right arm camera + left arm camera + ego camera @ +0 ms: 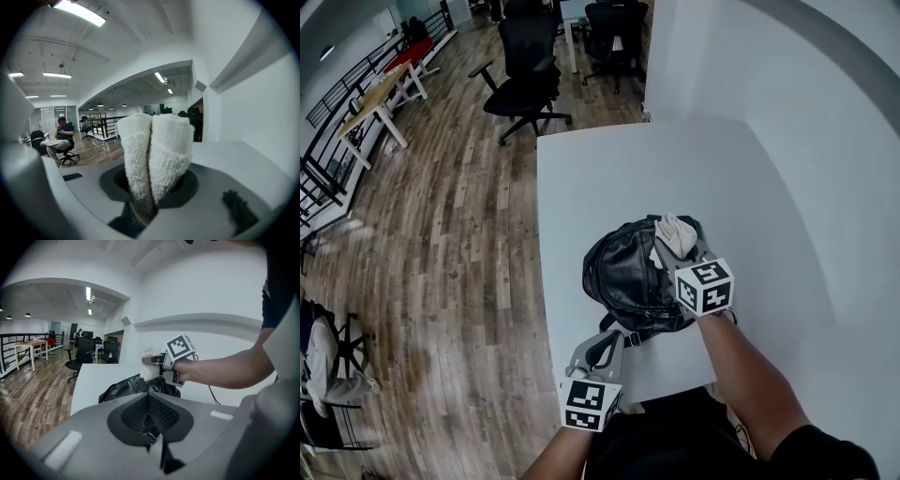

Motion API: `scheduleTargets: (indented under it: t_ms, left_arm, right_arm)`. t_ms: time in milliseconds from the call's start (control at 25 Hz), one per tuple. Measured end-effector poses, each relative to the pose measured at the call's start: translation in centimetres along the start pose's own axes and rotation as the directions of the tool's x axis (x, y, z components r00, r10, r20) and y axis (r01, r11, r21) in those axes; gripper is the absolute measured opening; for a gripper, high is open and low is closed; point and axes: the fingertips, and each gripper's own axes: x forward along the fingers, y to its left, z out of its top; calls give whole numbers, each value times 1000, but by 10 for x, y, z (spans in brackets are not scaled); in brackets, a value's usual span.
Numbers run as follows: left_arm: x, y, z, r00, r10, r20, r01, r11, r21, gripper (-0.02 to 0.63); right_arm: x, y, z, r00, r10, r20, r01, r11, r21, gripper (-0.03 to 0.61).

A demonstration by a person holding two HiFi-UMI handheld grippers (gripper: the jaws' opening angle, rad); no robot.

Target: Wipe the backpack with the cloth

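A black leather backpack [626, 277] lies on the white table [619, 178], near its front edge. My right gripper [677, 247] is shut on a folded white cloth [676, 233] and holds it at the backpack's far right top; the cloth [154, 157] sticks up between the jaws in the right gripper view. My left gripper [622, 340] is at the backpack's near end, shut on its strap and buckle [151, 437]. In the left gripper view the backpack [133, 385] lies beyond the jaws, with the right gripper [157, 360] and the cloth [150, 364] above it.
A white wall runs close along the table's right side. Black office chairs [528, 84] stand on the wooden floor beyond the table's far left corner. Desks [380, 94] and a railing are at the far left. A person [60, 136] sits far off.
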Motion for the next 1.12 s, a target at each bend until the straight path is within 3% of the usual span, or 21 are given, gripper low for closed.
scheduleTargets:
  t_ms: [1120]
  left_arm:
    - [3,-16,11,999,-50,12,50,998,31,6]
  right_arm:
    - [-71,-63,30,984,-156,83,156,988,8,100]
